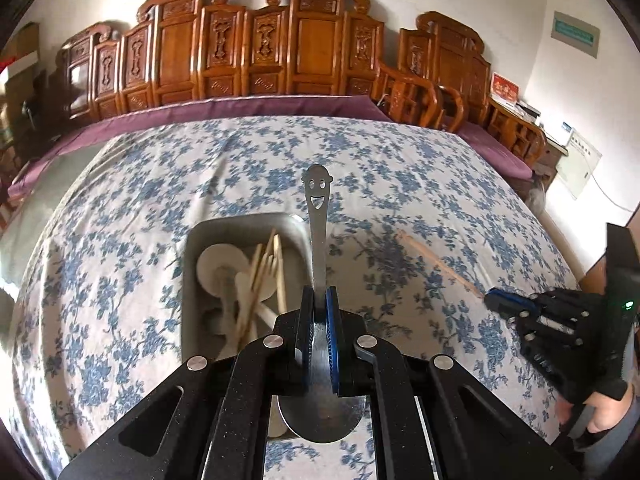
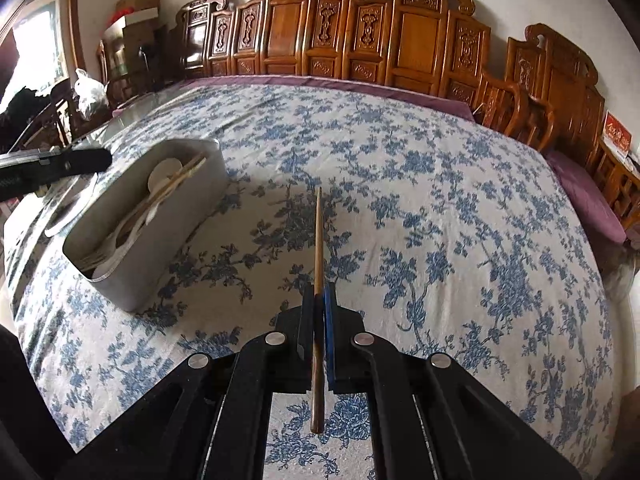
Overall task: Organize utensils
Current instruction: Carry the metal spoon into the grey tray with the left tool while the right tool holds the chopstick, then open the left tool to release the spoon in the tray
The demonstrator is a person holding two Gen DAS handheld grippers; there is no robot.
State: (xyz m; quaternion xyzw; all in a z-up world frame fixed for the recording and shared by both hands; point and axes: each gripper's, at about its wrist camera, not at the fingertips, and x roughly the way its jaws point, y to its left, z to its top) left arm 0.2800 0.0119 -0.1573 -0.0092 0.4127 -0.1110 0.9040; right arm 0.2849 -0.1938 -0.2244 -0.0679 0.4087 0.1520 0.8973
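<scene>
A home room: carved wooden chairs [image 2: 404,36] behind a floral-clothed table [image 2: 440,208].

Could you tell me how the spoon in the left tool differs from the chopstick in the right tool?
The spoon is shiny metal; the chopstick is brown wood. The spoon has a broad bowl and a smiling face cut into its handle end; the chopstick is a plain thin stick. The spoon hangs over the bin; the chopstick is over bare cloth. Both are clamped in shut tools, left and right.
</scene>
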